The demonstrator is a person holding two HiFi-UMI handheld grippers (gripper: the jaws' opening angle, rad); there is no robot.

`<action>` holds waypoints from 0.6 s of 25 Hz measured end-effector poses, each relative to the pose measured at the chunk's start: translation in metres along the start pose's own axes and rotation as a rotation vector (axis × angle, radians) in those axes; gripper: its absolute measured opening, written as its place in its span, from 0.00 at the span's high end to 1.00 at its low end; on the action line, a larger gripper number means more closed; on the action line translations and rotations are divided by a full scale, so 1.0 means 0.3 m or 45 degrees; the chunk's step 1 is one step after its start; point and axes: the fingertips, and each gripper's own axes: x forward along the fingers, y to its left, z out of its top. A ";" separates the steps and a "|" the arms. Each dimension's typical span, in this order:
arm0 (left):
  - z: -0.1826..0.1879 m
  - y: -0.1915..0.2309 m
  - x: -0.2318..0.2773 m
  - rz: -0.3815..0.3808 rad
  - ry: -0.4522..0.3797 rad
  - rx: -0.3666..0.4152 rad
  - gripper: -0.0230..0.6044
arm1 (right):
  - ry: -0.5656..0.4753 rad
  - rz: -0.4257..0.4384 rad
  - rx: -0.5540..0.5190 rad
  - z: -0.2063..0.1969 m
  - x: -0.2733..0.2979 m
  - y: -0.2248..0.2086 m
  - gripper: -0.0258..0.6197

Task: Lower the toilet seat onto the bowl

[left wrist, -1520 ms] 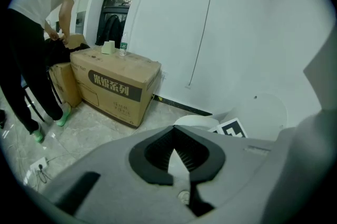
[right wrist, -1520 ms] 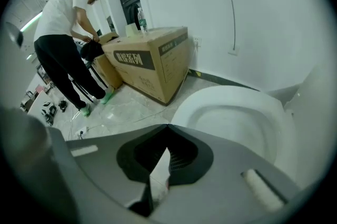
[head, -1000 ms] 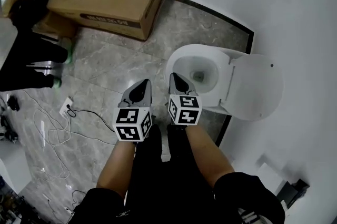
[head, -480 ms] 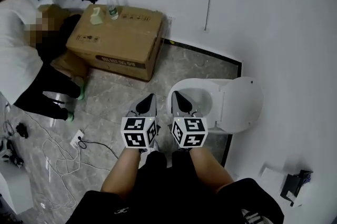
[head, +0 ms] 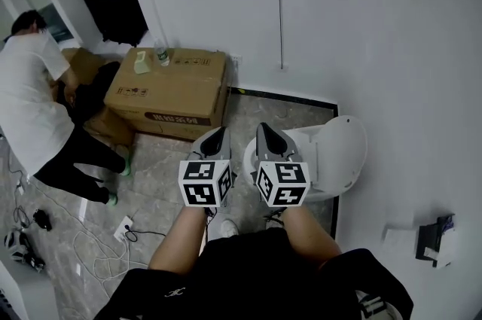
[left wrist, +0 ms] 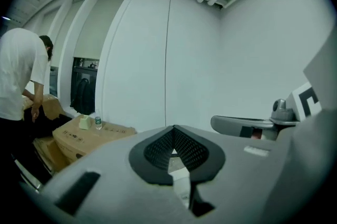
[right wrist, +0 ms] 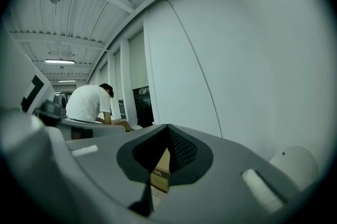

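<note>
Dark print is borne on the top and side of the cardboard box (head: 169,89), but it is too small to be read. Black-and-white square patterns are carried on both marker cubes.

The toilet seat (head: 345,149) is seen raised, not yet lowered. It stands upright at the wall end of the toilet bowl (head: 303,138), with its broad face turned out over the bowl. Seat and lid cannot be told apart. The bowl's long axis runs from the wall out toward the box.

The left gripper (head: 215,139) and right gripper (head: 269,138) are held side by side at the bowl's open end, the right one over its rim. The jaws of both are closed on nothing.

Bare floor lies between bowl and box. A black strip edges the floor behind the bowl. Beyond the box, well apart from the bowl, a person (head: 30,108) is bent over, and cables (head: 75,236) are strewn nearby.
</note>
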 end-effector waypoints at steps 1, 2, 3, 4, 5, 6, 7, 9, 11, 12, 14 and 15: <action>0.018 -0.008 -0.004 -0.007 -0.012 0.008 0.95 | -0.018 -0.007 -0.010 0.020 -0.011 0.002 0.95; 0.034 -0.013 -0.007 -0.013 -0.021 0.015 0.95 | -0.033 -0.013 -0.019 0.039 -0.020 0.005 0.95; 0.047 -0.016 -0.010 -0.018 -0.028 0.022 0.95 | -0.046 -0.018 -0.025 0.053 -0.027 0.009 0.95; 0.056 -0.019 -0.014 -0.023 -0.032 0.027 0.95 | -0.053 -0.020 -0.026 0.062 -0.033 0.013 0.95; 0.062 -0.022 -0.019 -0.028 -0.036 0.031 0.95 | -0.055 -0.022 -0.022 0.065 -0.037 0.015 0.95; 0.065 -0.024 -0.025 -0.030 -0.038 0.036 0.95 | -0.055 -0.023 -0.011 0.064 -0.042 0.016 0.95; 0.065 -0.025 -0.031 -0.032 -0.039 0.040 0.95 | -0.055 -0.026 0.002 0.062 -0.047 0.016 0.95; 0.059 -0.027 -0.042 -0.034 -0.039 0.045 0.95 | -0.059 -0.037 0.025 0.055 -0.060 0.013 0.95; 0.051 -0.027 -0.050 -0.034 -0.038 0.049 0.95 | -0.057 -0.040 0.031 0.045 -0.067 0.015 0.95; 0.048 -0.026 -0.054 -0.033 -0.037 0.051 0.95 | -0.051 -0.037 0.028 0.038 -0.067 0.019 0.95; 0.041 -0.021 -0.061 -0.030 -0.035 0.052 0.95 | -0.040 -0.030 0.023 0.027 -0.067 0.031 0.95; 0.039 -0.019 -0.064 -0.028 -0.035 0.053 0.95 | -0.038 -0.027 0.021 0.024 -0.066 0.037 0.95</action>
